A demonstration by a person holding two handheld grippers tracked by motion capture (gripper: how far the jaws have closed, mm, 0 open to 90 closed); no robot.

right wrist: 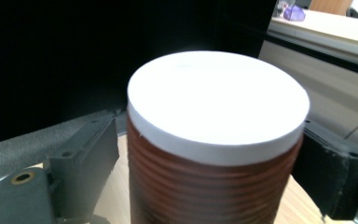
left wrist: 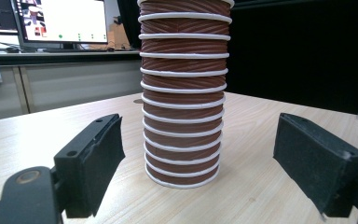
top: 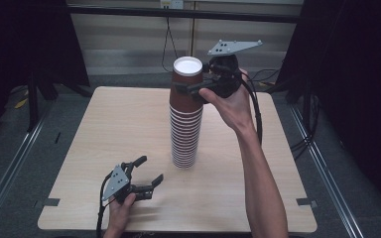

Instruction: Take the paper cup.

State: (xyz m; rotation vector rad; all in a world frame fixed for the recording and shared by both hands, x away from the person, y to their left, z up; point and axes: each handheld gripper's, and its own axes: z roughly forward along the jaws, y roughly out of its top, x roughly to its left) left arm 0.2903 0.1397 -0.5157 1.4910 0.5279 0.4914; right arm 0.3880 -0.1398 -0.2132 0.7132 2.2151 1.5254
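A tall stack of brown ribbed paper cups (top: 184, 139) stands upside down in the middle of the wooden table (top: 119, 124). My right gripper (top: 191, 85) is at the top of the stack, its jaws closed on the sides of the top cup (top: 184, 101). That cup's white base (right wrist: 216, 100) faces up, close to the camera in the right gripper view. My left gripper (top: 150, 168) rests low near the table's front left, open, with nothing between its jaws. It points at the foot of the stack (left wrist: 182, 154), which stands some way beyond its pads (left wrist: 98, 163).
A desk with a monitor (left wrist: 58, 18) stands beyond the table's far side. Dark curtains hang at both sides. Cables trail on the floor to the right of the table (top: 302, 144).
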